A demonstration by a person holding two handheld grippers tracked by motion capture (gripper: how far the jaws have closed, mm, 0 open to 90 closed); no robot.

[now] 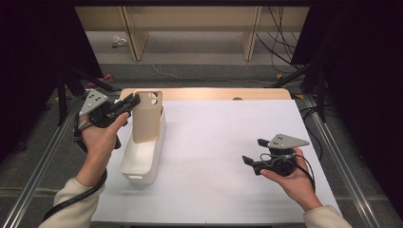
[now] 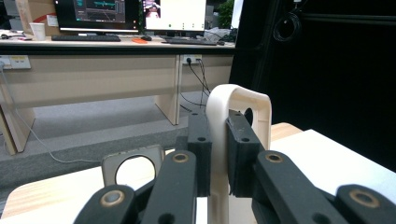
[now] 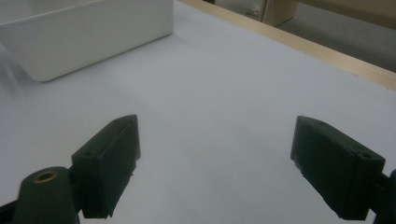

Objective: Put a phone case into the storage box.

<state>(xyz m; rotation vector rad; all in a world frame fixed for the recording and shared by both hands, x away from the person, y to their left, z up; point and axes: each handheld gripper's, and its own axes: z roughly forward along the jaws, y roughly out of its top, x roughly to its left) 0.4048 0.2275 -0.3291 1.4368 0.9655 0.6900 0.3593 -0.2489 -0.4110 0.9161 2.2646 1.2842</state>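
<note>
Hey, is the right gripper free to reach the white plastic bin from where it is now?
Probably yes: the right gripper is open and holds nothing, and bare white tabletop lies between it and the white plastic bin.

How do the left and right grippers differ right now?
The left gripper is shut on the beige phone case, while the right gripper is open and holds nothing. The left gripper is raised over the white bin; the right gripper sits low over the bare white table. Both are black, two-jawed and hand-held.
</note>
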